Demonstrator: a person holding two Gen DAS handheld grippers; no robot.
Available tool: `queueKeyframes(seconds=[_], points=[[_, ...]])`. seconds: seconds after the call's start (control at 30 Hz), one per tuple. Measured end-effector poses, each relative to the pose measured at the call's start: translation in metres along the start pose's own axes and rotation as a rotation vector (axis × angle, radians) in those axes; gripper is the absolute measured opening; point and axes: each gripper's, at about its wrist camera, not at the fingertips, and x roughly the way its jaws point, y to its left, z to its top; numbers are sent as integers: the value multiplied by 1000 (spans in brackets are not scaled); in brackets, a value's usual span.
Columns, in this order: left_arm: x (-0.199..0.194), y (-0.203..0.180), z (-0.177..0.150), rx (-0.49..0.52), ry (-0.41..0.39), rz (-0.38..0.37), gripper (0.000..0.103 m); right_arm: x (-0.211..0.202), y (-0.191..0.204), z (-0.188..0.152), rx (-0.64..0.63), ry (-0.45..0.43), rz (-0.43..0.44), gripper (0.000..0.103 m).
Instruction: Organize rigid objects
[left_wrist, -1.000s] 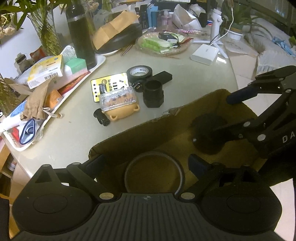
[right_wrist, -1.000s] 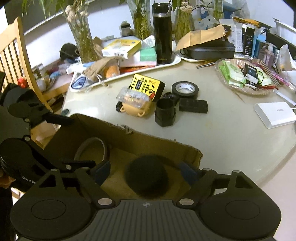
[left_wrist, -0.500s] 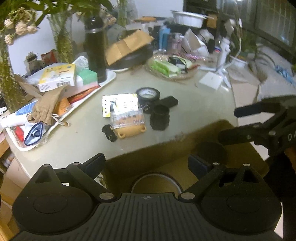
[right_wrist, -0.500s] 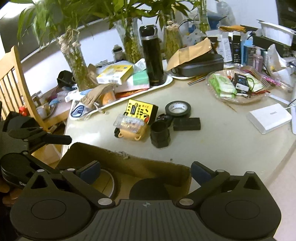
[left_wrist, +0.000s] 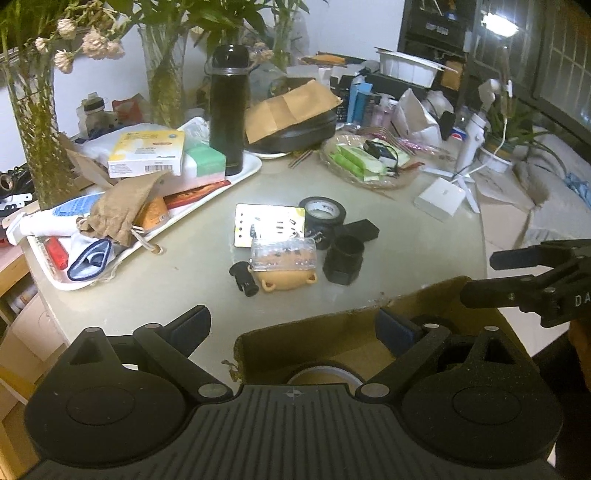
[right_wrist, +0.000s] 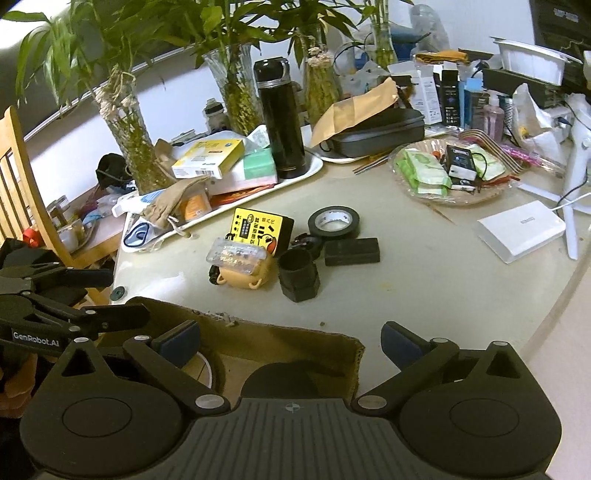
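A cardboard box (left_wrist: 332, 336) (right_wrist: 280, 339) sits at the table's near edge, holding a tape ring (left_wrist: 321, 371) and a round black object (right_wrist: 280, 376). Both grippers are open and empty above it: left gripper (left_wrist: 291, 325), right gripper (right_wrist: 291, 339). On the table's middle lie a black tape roll (left_wrist: 322, 211) (right_wrist: 334, 221), a black hex cylinder (left_wrist: 344, 260) (right_wrist: 298, 275), a black block (right_wrist: 352, 251), a yellow card (right_wrist: 258, 229), a clear case on an orange holder (left_wrist: 283, 264) (right_wrist: 240, 264) and a small black part (left_wrist: 243, 278).
A white tray (left_wrist: 236, 177) with boxes, a pouch and a black flask (left_wrist: 227, 110) stands at the left. A basket of packets (right_wrist: 450, 173) and a white box (right_wrist: 521, 229) lie to the right. Vases line the back. A wooden chair (right_wrist: 14, 177) stands left.
Both grippers have risen and pulled back out of the box. The black round object and the tape ring stay inside the box. The table items have not moved.
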Motion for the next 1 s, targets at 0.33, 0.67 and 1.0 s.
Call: queueKeyframes(seconds=[0.33,0.67,1.0], points=[[1,1,-1,13,-4,41,98,1,-1,1,6,0,-19,103],[7,-8,-2,140,9,172,98,5,-6,3,18,4,-39,103],[6,1,6,105,-19,156,98,15,-11,12,14,14,-39,103]])
